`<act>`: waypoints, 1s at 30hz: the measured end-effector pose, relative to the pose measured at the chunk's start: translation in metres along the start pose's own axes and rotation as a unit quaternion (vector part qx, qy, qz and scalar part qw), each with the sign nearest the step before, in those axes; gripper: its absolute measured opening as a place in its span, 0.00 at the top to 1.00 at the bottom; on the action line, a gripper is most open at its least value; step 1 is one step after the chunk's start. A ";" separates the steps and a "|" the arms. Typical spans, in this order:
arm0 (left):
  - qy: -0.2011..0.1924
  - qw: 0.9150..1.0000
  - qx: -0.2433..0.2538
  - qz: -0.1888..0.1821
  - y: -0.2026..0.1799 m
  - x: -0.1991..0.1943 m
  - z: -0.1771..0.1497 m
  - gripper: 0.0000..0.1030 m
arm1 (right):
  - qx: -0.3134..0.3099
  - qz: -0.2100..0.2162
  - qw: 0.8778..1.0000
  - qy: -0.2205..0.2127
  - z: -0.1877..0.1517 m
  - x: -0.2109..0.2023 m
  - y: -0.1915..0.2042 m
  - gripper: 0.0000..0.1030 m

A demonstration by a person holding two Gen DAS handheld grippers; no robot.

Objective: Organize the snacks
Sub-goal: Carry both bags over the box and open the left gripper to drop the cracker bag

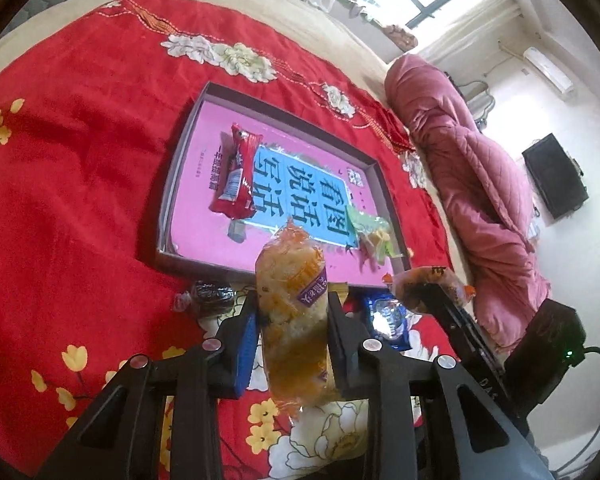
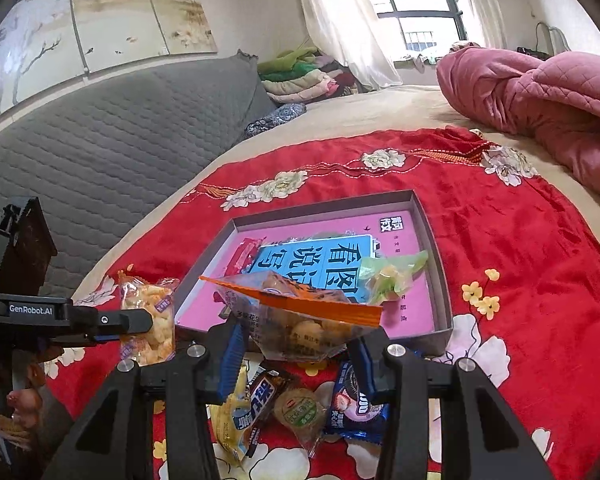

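Left gripper (image 1: 292, 312) was clamped on a puffed rice-cracker pack (image 1: 294, 320) held off the red cloth (image 1: 80, 160), just short of the grey tray (image 1: 180, 168); right gripper (image 2: 296, 348) was gripping a clear orange-edged snack bag (image 2: 296, 320) w/ its top over the tray's near wall. Both looked light, crinkly & crushable, film prob slippery, so mid-body hold w/ gentle squeeze seemed best

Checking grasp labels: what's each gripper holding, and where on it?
Left gripper: a clear pack of yellow puffed snacks, pinched across its middle. Right gripper: a clear orange-edged snack bag, gripped by its two sides at the lower half.
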State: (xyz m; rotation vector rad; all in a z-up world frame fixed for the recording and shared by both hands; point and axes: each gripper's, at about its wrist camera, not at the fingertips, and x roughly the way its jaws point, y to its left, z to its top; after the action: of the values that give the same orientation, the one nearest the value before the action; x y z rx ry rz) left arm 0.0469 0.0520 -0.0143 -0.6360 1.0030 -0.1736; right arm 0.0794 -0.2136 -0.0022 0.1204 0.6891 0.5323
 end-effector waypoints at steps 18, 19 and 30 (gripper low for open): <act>-0.045 0.999 -0.015 0.004 0.005 -0.008 0.032 0.69 | 0.023 -0.029 0.999 -0.030 0.011 -0.009 -0.018 0.55; -0.045 0.999 -0.018 0.004 0.007 -0.007 0.034 0.69 | 0.025 -0.030 0.999 -0.029 0.011 -0.009 -0.019 0.55; -0.047 0.998 -0.028 0.007 0.012 0.017 0.053 0.69 | 0.023 -0.056 0.998 -0.024 0.011 0.000 -0.028 0.55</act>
State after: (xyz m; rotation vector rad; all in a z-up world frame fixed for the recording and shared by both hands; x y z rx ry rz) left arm 0.0978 0.0770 -0.0138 -0.6824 0.9236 -0.1028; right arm 0.0985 -0.2371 -0.0022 0.1369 0.6576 0.4053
